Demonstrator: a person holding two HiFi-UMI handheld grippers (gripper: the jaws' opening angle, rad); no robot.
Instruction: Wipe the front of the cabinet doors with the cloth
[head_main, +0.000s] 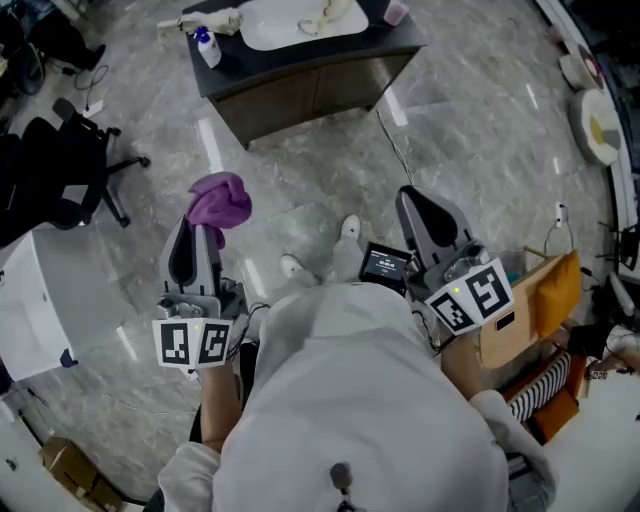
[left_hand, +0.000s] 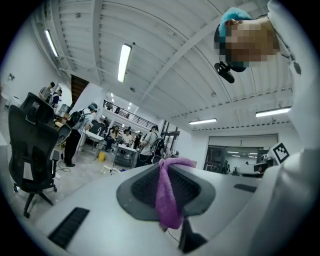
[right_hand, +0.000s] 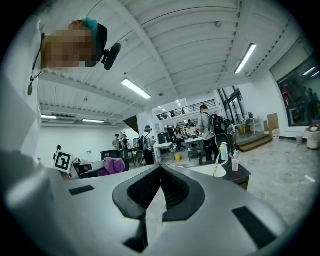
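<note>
The left hand-held gripper (head_main: 200, 235) is closed tight on the purple cloth (head_main: 220, 200). In the left gripper view the cloth (left_hand: 167, 192) hangs down between the two jaws, which pinch it in the middle. The right hand-held gripper (head_main: 412, 200) is closed too, but it holds nothing. In the right gripper view its jaws meet at the tips, and only floor shows behind them.

The cabinet (head_main: 300, 95) stands across the floor, well apart from both grippers. Its brown doors face the person. On top is a dark tabletop (head_main: 395, 40) with a white sink (head_main: 290, 25) and a small bottle (head_main: 207, 47).

I think the wiping has not started yet. The cloth is ready, but it is not touching any door. This looks like the step of carrying the cloth over to the cabinet.

Next, the person likely needs to walk closer and bring the left hand-held gripper down low. Then the cloth should press flat on a door front and rub across it. The grip must be kept tight so the cloth does not slip out.
</note>
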